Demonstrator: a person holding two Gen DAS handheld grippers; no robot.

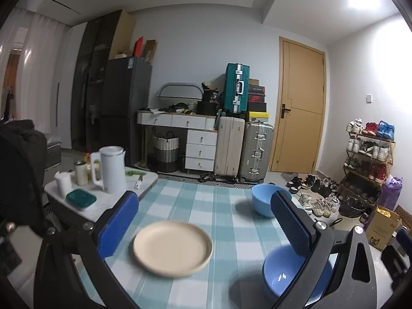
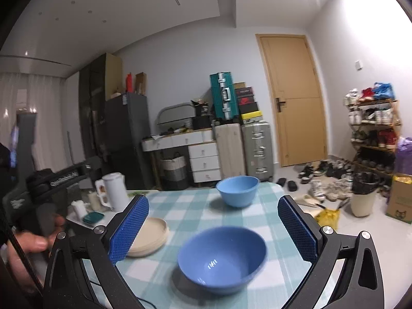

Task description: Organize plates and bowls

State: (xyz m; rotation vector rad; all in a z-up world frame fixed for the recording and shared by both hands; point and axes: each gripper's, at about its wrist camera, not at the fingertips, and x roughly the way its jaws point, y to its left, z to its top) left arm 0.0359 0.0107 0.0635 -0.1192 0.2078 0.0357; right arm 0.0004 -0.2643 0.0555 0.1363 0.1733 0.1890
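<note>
Here both tongs wide — plate (image 1: 172,248) between left tongs (image 1: 206,228), bowl (image 2: 221,256) between right tongs (image 2: 213,229).

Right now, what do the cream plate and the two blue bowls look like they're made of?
Cream plate: likely matte plastic or melamine, since its surface is dull and even with no glare.
Near blue bowl: probably smooth plastic; a small light glint sits inside it and the wall looks thin.
Far blue bowl: same look in a paler blue; glazed ceramic can't be ruled out.
</note>
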